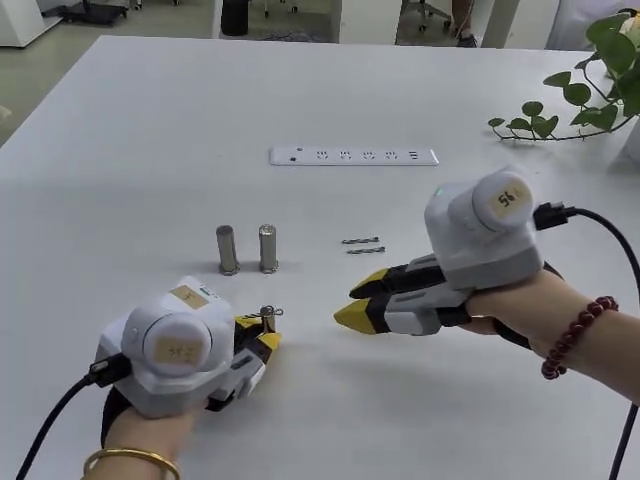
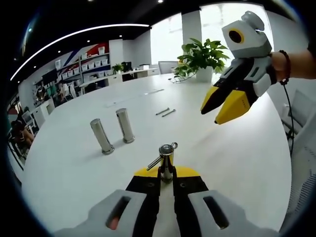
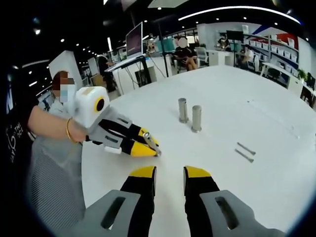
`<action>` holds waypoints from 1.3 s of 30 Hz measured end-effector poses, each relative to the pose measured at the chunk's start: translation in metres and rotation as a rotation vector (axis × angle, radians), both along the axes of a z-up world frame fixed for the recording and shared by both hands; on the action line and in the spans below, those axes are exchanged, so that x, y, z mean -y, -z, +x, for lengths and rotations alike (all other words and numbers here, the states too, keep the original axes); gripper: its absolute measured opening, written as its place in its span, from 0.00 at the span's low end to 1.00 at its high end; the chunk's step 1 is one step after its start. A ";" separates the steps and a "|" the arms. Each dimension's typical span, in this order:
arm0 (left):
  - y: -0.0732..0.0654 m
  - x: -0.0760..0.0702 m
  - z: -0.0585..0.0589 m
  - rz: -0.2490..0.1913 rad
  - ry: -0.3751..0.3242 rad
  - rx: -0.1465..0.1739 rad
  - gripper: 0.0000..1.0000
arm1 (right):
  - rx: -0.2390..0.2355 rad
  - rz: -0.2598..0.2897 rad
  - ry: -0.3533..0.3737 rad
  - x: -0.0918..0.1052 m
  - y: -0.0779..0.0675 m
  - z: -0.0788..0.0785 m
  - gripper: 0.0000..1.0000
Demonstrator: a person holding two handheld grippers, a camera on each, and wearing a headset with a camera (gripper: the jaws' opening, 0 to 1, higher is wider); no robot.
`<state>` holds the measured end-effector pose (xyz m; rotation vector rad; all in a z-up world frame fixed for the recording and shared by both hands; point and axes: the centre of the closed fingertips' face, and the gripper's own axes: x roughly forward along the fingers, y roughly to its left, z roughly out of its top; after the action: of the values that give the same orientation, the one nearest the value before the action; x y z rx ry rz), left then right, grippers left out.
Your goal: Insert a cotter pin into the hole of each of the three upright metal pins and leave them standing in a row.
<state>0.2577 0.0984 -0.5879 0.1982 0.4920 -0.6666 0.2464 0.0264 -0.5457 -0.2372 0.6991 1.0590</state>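
Yellow-tipped tongs (image 1: 345,305), black cables (image 1: 560,211), seemingly beaded bracelet (image 1: 575,335).

Pin (image 2: 167,156) shiny metal; table (image 2: 237,153) matt white.

White table (image 1: 130,150): two upright metal pins (image 1: 228,249), two loose cotter pins (image 1: 360,241) nearby, power strip (image 1: 353,156) beyond.

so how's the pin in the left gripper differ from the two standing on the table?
Hold: the held pin is clamped in the jaws of the left gripper; the two standing pins stand free on the table.
Fitting: the held pin carries a cotter pin through its top; the two standing pins show none, and two loose cotter pins lie nearby on the table.
Shared: silvery metal cylinders of like look.
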 end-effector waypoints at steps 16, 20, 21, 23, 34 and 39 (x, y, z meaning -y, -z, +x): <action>0.003 -0.008 0.019 0.015 0.021 -0.022 0.06 | -0.015 0.006 0.019 0.001 0.003 -0.003 0.17; 0.003 -0.007 0.020 0.019 0.031 -0.022 0.06 | -0.015 0.008 0.023 0.002 0.003 -0.003 0.17; 0.003 -0.007 0.020 0.019 0.033 -0.021 0.06 | -0.016 0.008 0.024 0.003 0.003 -0.003 0.17; 0.003 -0.007 0.020 0.018 0.035 -0.020 0.06 | -0.017 0.006 0.026 0.004 0.004 -0.003 0.17; 0.003 -0.007 0.019 -0.008 0.041 -0.034 0.06 | -0.013 0.012 0.034 0.004 0.003 -0.002 0.17; 0.001 -0.007 0.020 -0.018 0.036 -0.035 0.06 | -0.017 0.008 0.033 0.004 0.004 -0.004 0.17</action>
<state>0.2781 0.1050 -0.5892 0.1793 0.5168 -0.7107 0.2421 0.0225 -0.5494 -0.2090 0.7112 1.0333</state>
